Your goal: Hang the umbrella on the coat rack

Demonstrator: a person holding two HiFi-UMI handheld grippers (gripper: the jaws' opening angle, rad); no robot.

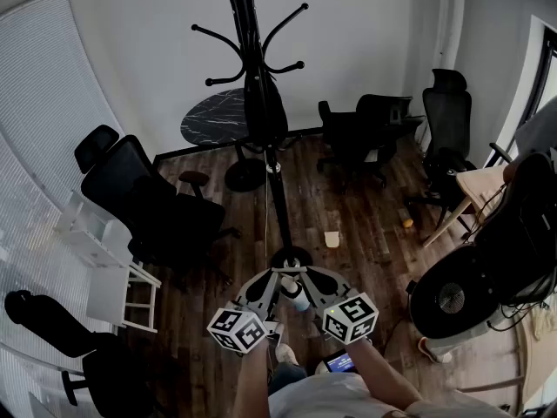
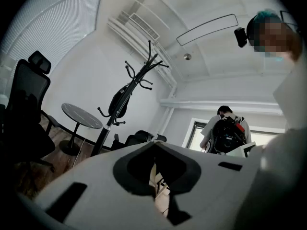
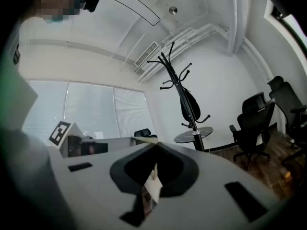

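A tall black coat rack [image 1: 252,68] stands in the middle of the room on a round base. A folded black umbrella [image 1: 265,104] hangs against its pole from one of the hooks. Both grippers are low and close to my body, pointing level toward the rack, well apart from it. My left gripper [image 1: 271,277] is shut with nothing in it, and my right gripper [image 1: 312,275] is shut and empty beside it. In the left gripper view the rack [image 2: 136,78] and umbrella [image 2: 120,99] show beyond the shut left gripper [image 2: 154,145]. The right gripper view shows the rack [image 3: 178,83] and umbrella [image 3: 190,104] past the shut right gripper [image 3: 156,145].
Black office chairs [image 1: 144,200] stand left, with more [image 1: 365,133] at the back right. A round dark table [image 1: 216,118] stands behind the rack, white shelving [image 1: 104,264] at left, a round black fan [image 1: 452,299] at right. A person with a backpack [image 2: 225,128] stands by the window.
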